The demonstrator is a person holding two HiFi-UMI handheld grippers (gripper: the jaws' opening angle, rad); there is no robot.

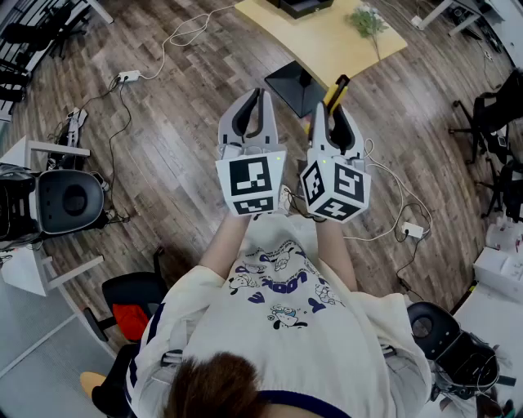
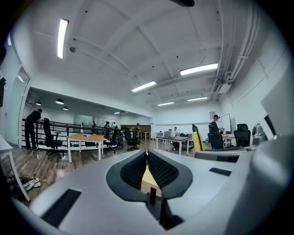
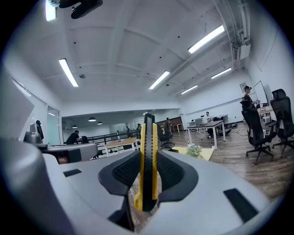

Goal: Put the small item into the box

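Note:
My right gripper (image 1: 334, 108) is shut on a yellow and black utility knife (image 1: 337, 87), which stands on edge between the pads and pokes out past the tips. The right gripper view shows the knife (image 3: 148, 158) upright in the middle, squeezed by my right gripper (image 3: 148, 153). My left gripper (image 1: 259, 98) is held level beside it; its tips meet with nothing between them, as the left gripper view (image 2: 147, 155) confirms. A light wooden table (image 1: 335, 45) lies ahead, with a dark box (image 1: 299, 6) on its far edge and a black boxy shape (image 1: 292, 82) under its near corner.
A green sprig (image 1: 368, 18) lies on the table. Cables and a power strip (image 1: 127, 77) run over the wooden floor. A black office chair (image 1: 69, 200) stands at left, a black stool (image 1: 426, 324) at lower right. People and desks (image 2: 85, 137) are far off.

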